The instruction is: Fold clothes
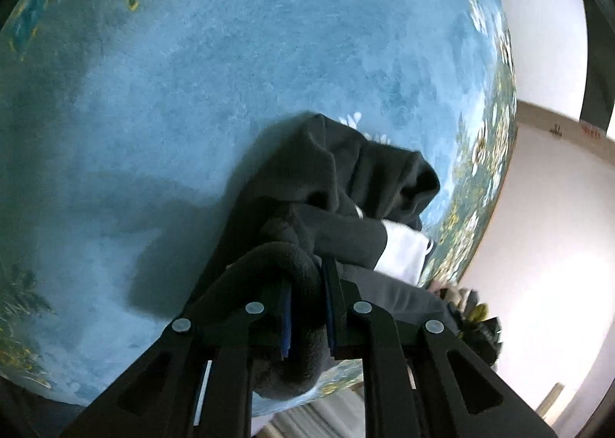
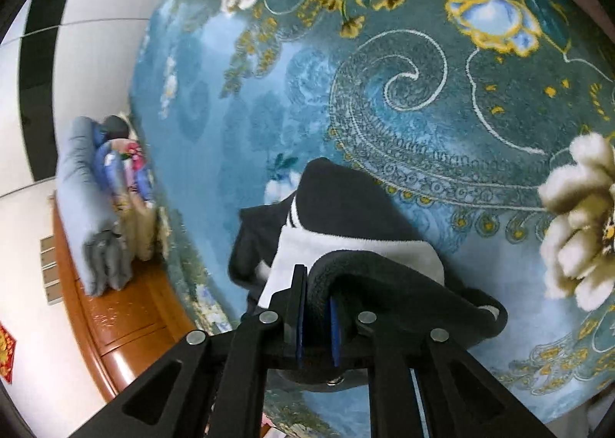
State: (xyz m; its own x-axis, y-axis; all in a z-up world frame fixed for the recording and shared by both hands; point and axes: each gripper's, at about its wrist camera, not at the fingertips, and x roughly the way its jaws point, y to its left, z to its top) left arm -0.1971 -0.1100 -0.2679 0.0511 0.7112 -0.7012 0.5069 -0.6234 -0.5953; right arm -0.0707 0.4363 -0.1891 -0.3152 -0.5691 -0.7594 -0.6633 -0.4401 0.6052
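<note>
My left gripper (image 1: 307,307) is pinching a thick roll of the dark fleece garment (image 1: 326,184), fabric bunched between the blue-padded fingers (image 1: 286,322) and bulging out below them. The tool is angled down toward the blue floral carpet (image 1: 192,72), tilted so the carpet edge curves off on the right side of the view. From the clamp the garment trails forward in loose folds onto the carpet, with a white panel (image 1: 403,253) showing beside the dark cloth. A blurred hand (image 1: 453,293) sits at the lower right near the carpet's edge; I can't tell what it holds.

My right gripper (image 2: 317,307) is also clamped on the same garment (image 2: 346,203), a rolled dark edge squeezed between its fingers (image 2: 296,307), jaws nearly together around the fabric. It points downward over the carpet (image 2: 403,99) too. Ahead of it the garment lies crumpled on the carpet, dark with a white band (image 2: 346,249) and white stripes along one hem. Part of the cloth loops off to the right of the clamp.

Left in the right wrist view, a stack of folded clothes (image 2: 96,207) sits on a wooden cabinet (image 2: 115,322) beside the carpet, well apart from the garment.
</note>
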